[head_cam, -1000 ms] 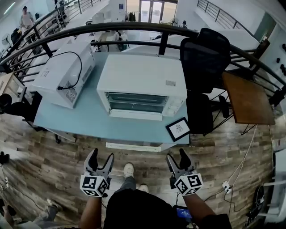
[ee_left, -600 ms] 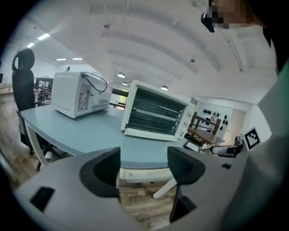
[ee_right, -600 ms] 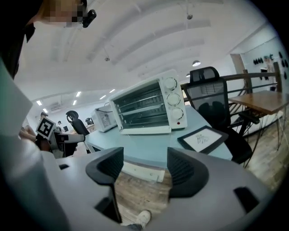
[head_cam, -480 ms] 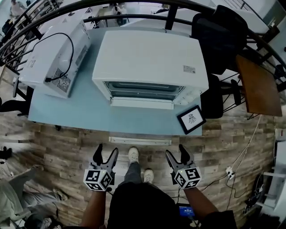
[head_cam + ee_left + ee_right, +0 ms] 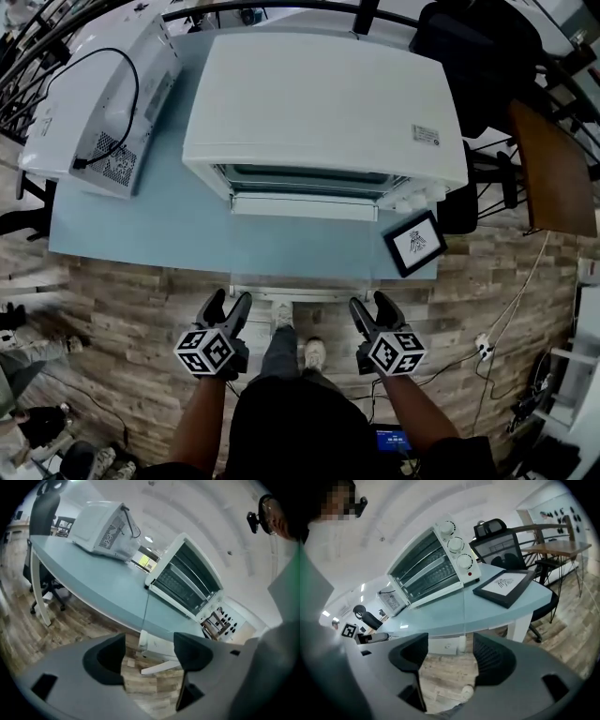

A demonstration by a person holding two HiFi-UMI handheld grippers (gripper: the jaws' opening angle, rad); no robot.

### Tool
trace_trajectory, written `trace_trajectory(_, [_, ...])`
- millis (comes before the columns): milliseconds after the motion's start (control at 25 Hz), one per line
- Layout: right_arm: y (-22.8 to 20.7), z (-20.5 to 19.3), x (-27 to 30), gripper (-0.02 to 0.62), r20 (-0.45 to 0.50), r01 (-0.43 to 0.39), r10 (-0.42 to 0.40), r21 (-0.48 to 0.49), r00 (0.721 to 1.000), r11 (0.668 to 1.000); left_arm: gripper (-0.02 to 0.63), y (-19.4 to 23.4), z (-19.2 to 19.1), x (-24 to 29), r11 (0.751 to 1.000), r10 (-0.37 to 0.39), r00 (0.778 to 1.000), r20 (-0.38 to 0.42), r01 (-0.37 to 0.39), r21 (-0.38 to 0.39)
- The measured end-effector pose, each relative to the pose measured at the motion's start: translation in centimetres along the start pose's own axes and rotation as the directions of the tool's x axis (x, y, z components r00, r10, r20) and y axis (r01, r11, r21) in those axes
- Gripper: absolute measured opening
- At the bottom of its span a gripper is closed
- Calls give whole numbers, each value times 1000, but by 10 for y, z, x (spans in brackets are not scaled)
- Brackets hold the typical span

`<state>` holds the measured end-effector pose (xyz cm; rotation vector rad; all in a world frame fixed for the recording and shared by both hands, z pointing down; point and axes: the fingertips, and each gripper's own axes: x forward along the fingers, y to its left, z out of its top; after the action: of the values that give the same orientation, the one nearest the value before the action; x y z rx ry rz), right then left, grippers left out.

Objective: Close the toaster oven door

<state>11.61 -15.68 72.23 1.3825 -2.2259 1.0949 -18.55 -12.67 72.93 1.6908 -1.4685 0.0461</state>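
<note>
A white toaster oven (image 5: pixel 323 103) stands on the light blue table (image 5: pixel 141 225), its glass door (image 5: pixel 305 178) facing me. The door lies close against the front, with a white bar (image 5: pixel 305 207) along its lower edge; whether it is fully shut I cannot tell. The oven also shows in the left gripper view (image 5: pixel 187 581) and the right gripper view (image 5: pixel 429 569), knobs at its right. My left gripper (image 5: pixel 229 302) (image 5: pixel 149 651) and right gripper (image 5: pixel 369 302) (image 5: pixel 446 656) are both open and empty. They hang over the wooden floor, short of the table's near edge.
A second white appliance (image 5: pixel 89 94) with a black cable sits at the table's left. A black-framed picture (image 5: pixel 415 242) lies at the front right corner. A black chair (image 5: pixel 478 37) and a wooden side table (image 5: pixel 553 159) stand at the right.
The view has moved forward and down, so the oven and table loom larger and closer. Both grippers stay open and have risen slightly toward the table edge.
</note>
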Motion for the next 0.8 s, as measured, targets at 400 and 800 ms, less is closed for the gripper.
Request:
trace_trajectory(400, [6,-1,12,280,-33,16,-16,21,999,1000,282,-2,-5,26,976,-110,993,-45,99,-195])
trace_trajectory(800, [14,12,-4,272,8,26,-26,34,1000,999,215,-19,1,20,971,-151,987,-58,137,-198])
